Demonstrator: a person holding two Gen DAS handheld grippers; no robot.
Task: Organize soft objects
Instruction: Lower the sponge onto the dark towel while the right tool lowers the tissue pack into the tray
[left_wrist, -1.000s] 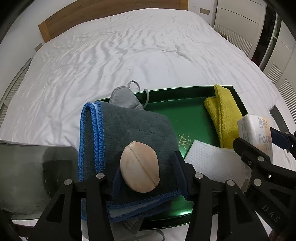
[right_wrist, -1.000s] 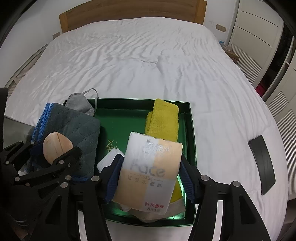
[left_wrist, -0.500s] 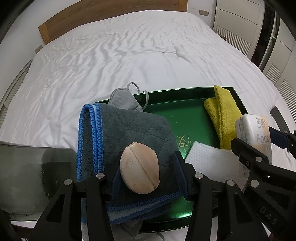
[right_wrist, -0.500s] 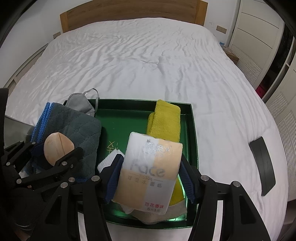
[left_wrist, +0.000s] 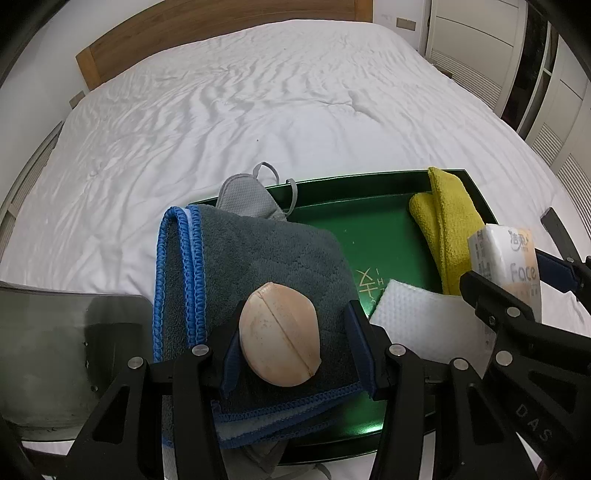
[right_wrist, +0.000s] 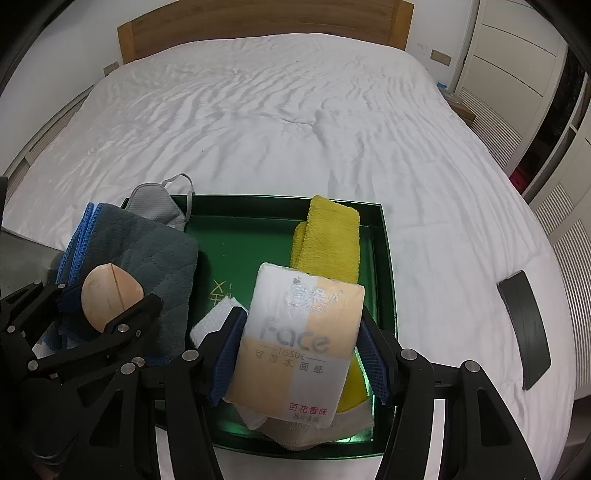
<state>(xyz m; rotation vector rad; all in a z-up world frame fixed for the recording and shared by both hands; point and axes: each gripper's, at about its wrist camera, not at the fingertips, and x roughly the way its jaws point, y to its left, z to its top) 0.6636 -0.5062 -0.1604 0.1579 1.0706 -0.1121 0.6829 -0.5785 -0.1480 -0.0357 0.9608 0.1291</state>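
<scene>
1. Left claw (left_wrist: 291, 345) pinches a beige oval sponge (left_wrist: 279, 335), which sits over the grey towel (left_wrist: 255, 266).
2. Right claw (right_wrist: 299, 349) pinches a tissue pack (right_wrist: 299, 332), held above the right near part of the green tray (right_wrist: 243, 229).
3. Grey towel with blue edging lies folded over the tray's left side, its left edge hanging past the rim.
4. Grey face mask (right_wrist: 155, 205) lies at the tray's far left corner, partly under the towel.
5. Yellow cloth (right_wrist: 328, 240) lies along the tray's right wall; white cloth (left_wrist: 424, 321) lies near the front edge.
6. Tray sits on the white bed (right_wrist: 277, 122) near its foot edge; a black flat object (right_wrist: 524, 325) lies on the bed to the right, apart from the tray.
</scene>
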